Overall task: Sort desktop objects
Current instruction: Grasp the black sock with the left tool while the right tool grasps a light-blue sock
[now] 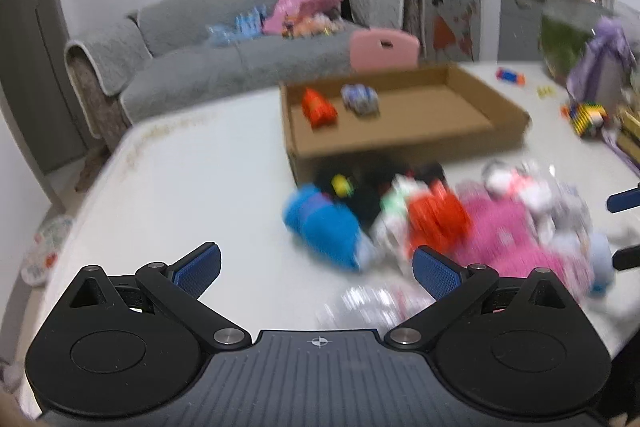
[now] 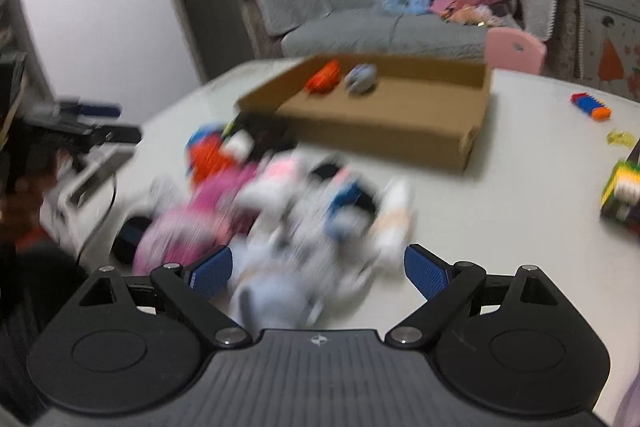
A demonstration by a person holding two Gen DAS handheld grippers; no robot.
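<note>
Counts on the white table

One cardboard tray (image 1: 404,131) holds two small bundles: one red (image 1: 319,109), one grey-blue (image 1: 360,99). One blurred heap of soft items (image 2: 280,195) lies in front; its pieces cannot be counted. One blue-and-orange toy (image 2: 592,105) lies apart. One pink chair back (image 1: 384,49).

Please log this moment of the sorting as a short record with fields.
surface: white table
container: shallow cardboard box
in box: red item and pale bluish item, side by side, apart
unsorted: blurred pile of soft items in front of the box
left tool: open, empty
right tool: open, gripping nothing
</note>
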